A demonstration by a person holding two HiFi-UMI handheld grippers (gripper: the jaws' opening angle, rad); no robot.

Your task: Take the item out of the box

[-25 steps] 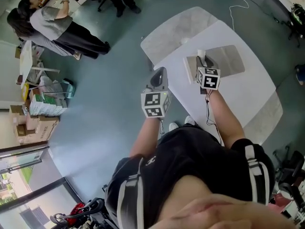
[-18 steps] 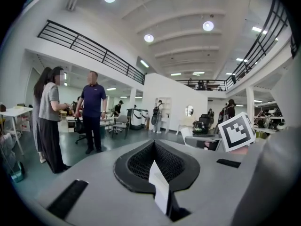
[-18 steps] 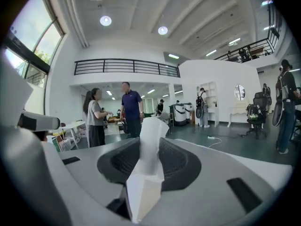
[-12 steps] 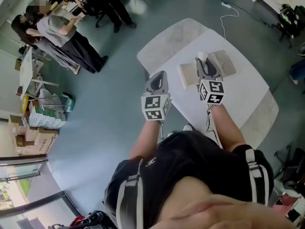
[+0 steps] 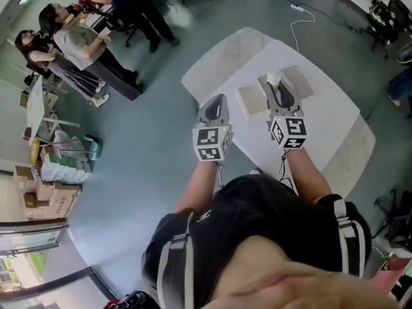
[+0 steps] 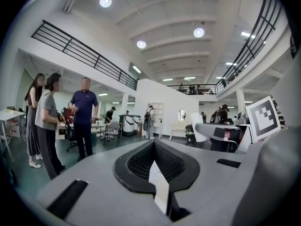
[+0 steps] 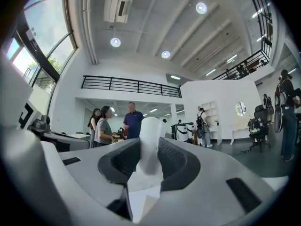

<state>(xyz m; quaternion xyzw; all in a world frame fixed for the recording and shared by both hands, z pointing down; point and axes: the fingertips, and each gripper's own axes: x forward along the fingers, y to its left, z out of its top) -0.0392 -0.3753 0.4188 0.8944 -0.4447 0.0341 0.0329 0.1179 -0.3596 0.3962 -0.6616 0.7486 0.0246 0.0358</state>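
While onlookers [image 5: 84, 40] talk at the far side, hall floor [image 5: 148, 147]: grey-green, open, nothing of the task on it.
Tabletop [image 5: 335, 114]: white, set cornerwise to the person. The work sits near its middle, toward the far corner.
Box [image 5: 252, 102]: two pale, shallow parts, this one left of the right gripper, the second part [image 5: 300, 81] right of it. Cannot tell which is tray and which is lid.
Left gripper [image 5: 217, 100]: hangs over the tabletop's left edge, apart from the box. Jaws clenched together, nothing between them.
Right gripper [image 5: 273, 86]: reaches in between the two box parts. Jaws closing on the white item, whose sides fill the gap between them.
White item [image 7: 150, 140]: slim, upright, round-topped, standing proud of the jaw tips. In the head view it shows at the box. Whether its foot is clear of the box is hidden.
Change: against a second ago, the right gripper's marker cube [image 5: 288, 132] shows larger and nearer the person's edge of the tabletop. The box parts lie as they did.
Meaning: by my judgement the grip is firming and the lift is starting. The item is not yet shown clear.
Writing: none legible. Only black-and-white square markers on the cubes, and no brand seen on the box or the item.
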